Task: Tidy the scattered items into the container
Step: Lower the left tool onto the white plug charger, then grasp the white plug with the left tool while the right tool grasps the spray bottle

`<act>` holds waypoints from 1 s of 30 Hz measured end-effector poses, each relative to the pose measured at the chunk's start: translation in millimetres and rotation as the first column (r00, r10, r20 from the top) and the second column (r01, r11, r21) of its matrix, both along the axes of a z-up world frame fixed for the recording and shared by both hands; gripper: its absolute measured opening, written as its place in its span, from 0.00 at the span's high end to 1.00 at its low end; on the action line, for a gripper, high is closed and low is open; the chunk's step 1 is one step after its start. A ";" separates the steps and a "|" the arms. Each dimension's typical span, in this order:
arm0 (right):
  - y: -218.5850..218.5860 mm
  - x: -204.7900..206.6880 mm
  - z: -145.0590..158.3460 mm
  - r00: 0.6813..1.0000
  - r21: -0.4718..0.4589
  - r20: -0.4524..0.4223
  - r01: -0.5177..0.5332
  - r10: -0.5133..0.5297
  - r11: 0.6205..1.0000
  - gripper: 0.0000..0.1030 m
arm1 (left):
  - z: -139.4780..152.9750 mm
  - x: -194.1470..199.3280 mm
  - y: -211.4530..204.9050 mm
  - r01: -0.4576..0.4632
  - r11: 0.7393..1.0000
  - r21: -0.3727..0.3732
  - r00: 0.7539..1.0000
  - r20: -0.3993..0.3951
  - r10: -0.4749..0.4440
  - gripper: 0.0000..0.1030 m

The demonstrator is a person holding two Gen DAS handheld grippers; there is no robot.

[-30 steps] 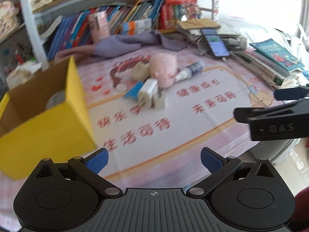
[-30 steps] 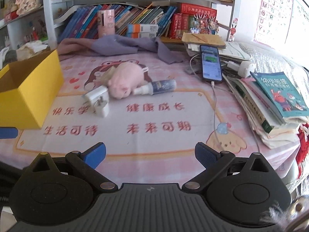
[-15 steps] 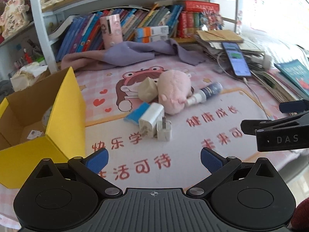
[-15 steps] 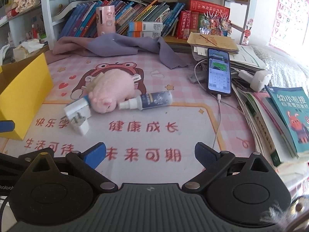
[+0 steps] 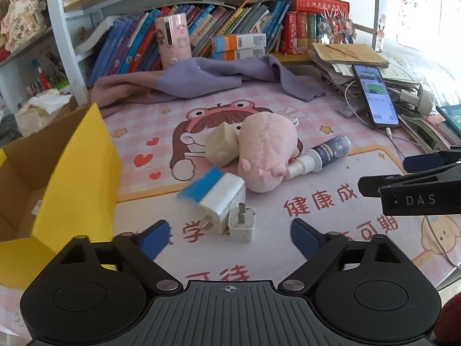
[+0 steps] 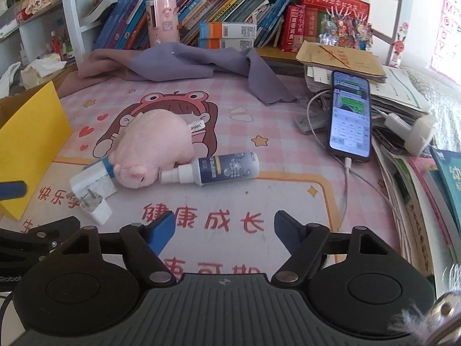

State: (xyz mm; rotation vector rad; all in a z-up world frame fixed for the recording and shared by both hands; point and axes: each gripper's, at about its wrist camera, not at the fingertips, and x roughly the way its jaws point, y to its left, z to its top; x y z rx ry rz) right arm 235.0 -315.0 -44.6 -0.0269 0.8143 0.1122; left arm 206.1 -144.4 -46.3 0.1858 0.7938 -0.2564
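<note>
A pink plush pig (image 5: 266, 151) (image 6: 155, 148) lies mid-mat with a beige wad (image 5: 222, 147) at its left. A blue-labelled spray bottle (image 5: 324, 155) (image 6: 214, 170) lies by its snout. A white charger block (image 5: 220, 200) (image 6: 92, 180) on a blue card and a small white plug (image 5: 242, 223) (image 6: 95, 206) lie in front. The open yellow box (image 5: 72, 178) (image 6: 28, 141) stands at the left. My left gripper (image 5: 227, 238) is open, just short of the small plug. My right gripper (image 6: 224, 230) is open, short of the bottle.
A purple cloth (image 5: 201, 77) lies at the back before a bookshelf (image 5: 230, 28). A charging phone (image 6: 350, 115) leans on stacked papers and books (image 6: 403, 150) at the right. The pink cartoon mat (image 6: 259, 150) covers the table.
Both grippers have moved forward toward the pile; the items now look larger and nearer. The yellow box has slid toward the left edge of both views. Both stay open.
</note>
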 end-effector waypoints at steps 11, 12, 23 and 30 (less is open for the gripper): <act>3.2 38.3 -11.7 0.998 0.011 -0.038 -0.049 0.050 0.999 0.32 | -29.1 33.9 -6.2 -0.035 0.997 -0.063 0.989 -0.148 0.025 0.59; 2.2 42.0 -13.3 0.998 0.015 -0.046 -0.045 0.045 0.999 0.32 | -31.0 36.2 -6.6 -0.036 0.997 -0.066 0.987 -0.156 0.025 0.61; 1.9 72.2 -22.5 0.995 0.014 -0.087 -0.054 0.055 0.998 0.20 | -41.6 52.3 -13.6 -0.037 0.998 -0.047 0.986 -0.167 0.029 0.62; 21.2 83.1 -21.1 0.949 -0.210 -0.022 -0.311 0.314 0.927 0.12 | -42.9 55.7 -13.7 -0.032 0.998 -0.048 0.989 -0.148 0.025 0.76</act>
